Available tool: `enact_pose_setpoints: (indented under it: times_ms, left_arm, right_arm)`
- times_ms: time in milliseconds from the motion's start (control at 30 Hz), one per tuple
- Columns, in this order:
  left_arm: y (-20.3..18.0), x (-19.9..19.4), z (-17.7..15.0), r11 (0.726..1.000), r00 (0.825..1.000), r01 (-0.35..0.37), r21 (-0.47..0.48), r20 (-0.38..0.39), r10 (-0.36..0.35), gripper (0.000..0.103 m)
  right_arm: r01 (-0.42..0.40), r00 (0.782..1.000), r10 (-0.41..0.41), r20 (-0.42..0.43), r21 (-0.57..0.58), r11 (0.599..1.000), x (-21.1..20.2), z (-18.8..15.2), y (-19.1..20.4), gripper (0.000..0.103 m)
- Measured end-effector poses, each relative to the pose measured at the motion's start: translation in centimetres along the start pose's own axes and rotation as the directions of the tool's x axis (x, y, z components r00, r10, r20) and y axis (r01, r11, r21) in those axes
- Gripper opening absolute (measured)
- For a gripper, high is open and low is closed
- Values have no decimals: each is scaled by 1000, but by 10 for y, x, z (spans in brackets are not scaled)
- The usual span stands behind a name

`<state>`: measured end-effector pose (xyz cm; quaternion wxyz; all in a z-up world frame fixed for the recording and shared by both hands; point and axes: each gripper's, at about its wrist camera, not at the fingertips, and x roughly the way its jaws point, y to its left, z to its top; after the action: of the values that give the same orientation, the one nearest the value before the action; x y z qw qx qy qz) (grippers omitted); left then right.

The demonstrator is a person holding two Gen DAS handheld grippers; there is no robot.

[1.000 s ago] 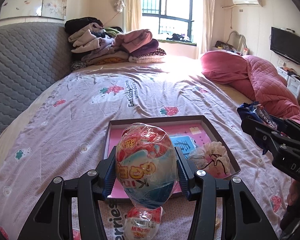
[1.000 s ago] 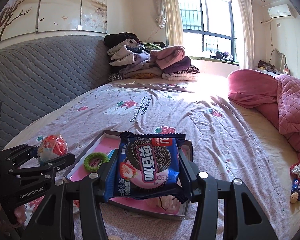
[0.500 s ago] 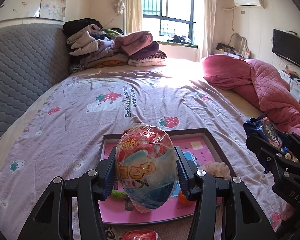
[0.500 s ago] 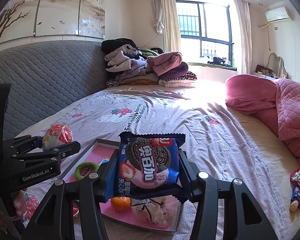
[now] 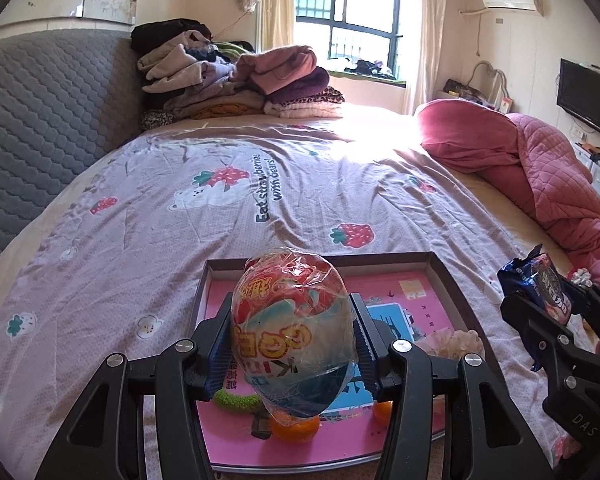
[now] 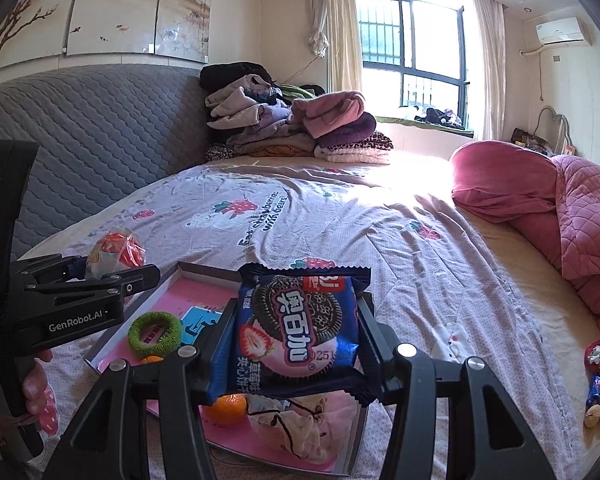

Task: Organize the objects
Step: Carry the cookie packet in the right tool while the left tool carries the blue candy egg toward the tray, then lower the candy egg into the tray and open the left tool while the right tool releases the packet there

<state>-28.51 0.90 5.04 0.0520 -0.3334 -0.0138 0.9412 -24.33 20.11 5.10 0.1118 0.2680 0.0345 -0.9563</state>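
Observation:
My left gripper (image 5: 292,344) is shut on a plastic-wrapped egg-shaped snack (image 5: 292,332) and holds it above the pink tray (image 5: 416,258); it also shows in the right wrist view (image 6: 112,256). My right gripper (image 6: 296,344) is shut on a blue cookie packet (image 6: 296,336), held over the tray's (image 6: 204,270) near right part; it also shows in the left wrist view (image 5: 548,292). In the tray lie a green hair tie (image 6: 155,333), two oranges (image 5: 294,428) (image 6: 225,408) and a pale scrunchie (image 6: 300,424).
The tray lies on a bed with a strawberry-print sheet (image 5: 260,184). Folded clothes (image 5: 240,76) are stacked at the far end. A pink quilt (image 5: 540,168) lies at the right. Small wrapped snacks (image 6: 598,376) lie at the bed's right edge. A grey headboard (image 5: 40,120) runs along the left.
Both grippers have risen and pulled back a little with their loads. More of the tray and its contents shows below them.

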Motion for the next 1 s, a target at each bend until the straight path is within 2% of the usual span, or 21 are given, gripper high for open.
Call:
enact_pose_setpoints:
  times_ms: [433,567,1000]
  left_arm:
    - [-19,37,-13,998,994,8,59,-106,-2,54]
    - [-19,45,-15,998,990,30,50,-137,-22,54]
    - [-28,74,-26,996,964,79,45,-259,-65,54]
  right_arm:
    - [12,996,-14,-92,-26,1000,36,-22,4,53]
    - [13,994,-16,-112,-28,1000,42,-27,3,53]
    - [16,981,-24,-190,-44,999,61,-40,4,53]
